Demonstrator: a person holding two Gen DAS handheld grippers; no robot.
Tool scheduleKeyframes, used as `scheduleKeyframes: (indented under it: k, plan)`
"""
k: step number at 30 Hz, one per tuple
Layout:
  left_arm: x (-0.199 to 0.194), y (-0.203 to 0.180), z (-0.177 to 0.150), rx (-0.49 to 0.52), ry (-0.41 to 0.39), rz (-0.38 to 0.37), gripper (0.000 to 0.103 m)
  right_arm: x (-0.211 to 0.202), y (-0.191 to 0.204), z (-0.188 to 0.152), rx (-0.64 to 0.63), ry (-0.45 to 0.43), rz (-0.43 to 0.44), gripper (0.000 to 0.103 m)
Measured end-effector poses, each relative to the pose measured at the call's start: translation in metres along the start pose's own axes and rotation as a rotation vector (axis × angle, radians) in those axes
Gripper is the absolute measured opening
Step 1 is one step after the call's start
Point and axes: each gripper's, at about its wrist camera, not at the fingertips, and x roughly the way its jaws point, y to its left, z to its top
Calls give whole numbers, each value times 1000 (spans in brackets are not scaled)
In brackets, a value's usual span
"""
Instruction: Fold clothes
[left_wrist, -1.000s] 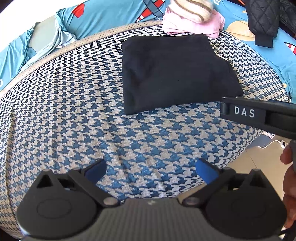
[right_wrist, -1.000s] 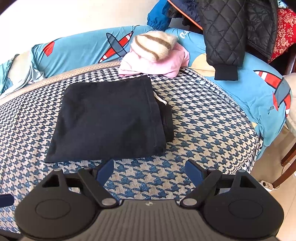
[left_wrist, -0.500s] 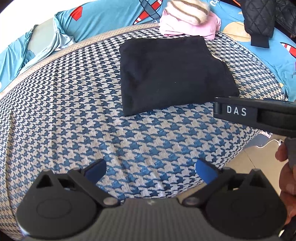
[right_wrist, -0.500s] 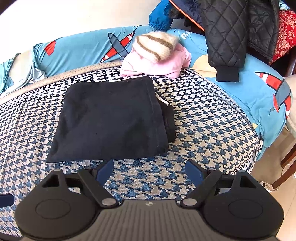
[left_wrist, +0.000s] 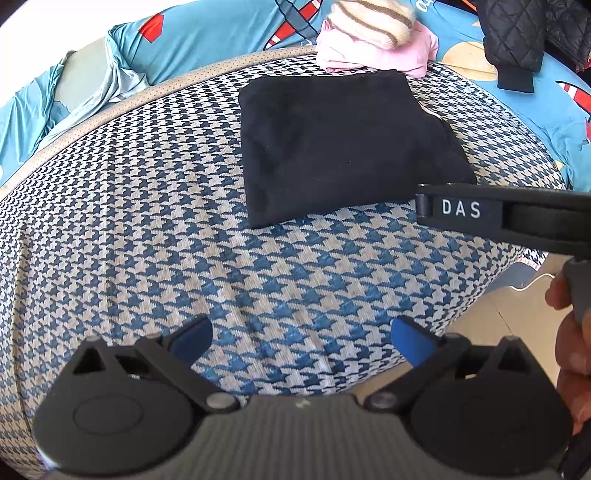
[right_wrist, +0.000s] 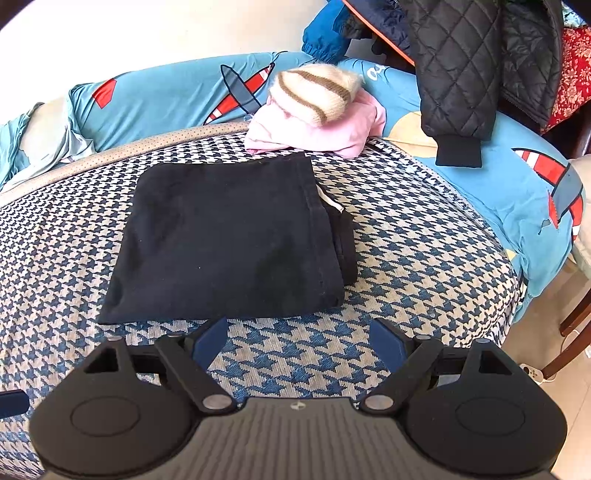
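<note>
We've got the folded black fabric garment (right_wrist: 229, 240) lying flat on the blue houndstooth cushion (right_wrist: 424, 258), clear of both grippers. Left gripper (left_wrist: 301, 334) and right gripper (right_wrist: 299, 338) jaws wide, empty; fold looks finished.

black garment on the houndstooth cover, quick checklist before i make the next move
1. Left gripper empty, jaws open: ok.
2. Right gripper empty, jaws open: ok.
3. Black garment folded into a flat rectangle on the houndstooth cover: ok.
4. Edges aligned: not ok, an inner layer and a white label stick out along its right side.
5. Space around it: not ok at the far edge, the pink garment with the striped knit hat on top sits right against it.
6. More folds needed: cannot tell.
</note>
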Motion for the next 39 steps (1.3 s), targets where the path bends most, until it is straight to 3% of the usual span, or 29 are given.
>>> scheduleKeyframes:
  k: [39]
  plan:
    - [-20,9,0,-9,-21,-4,103,-14,10,2,-16,-12,-3,85]
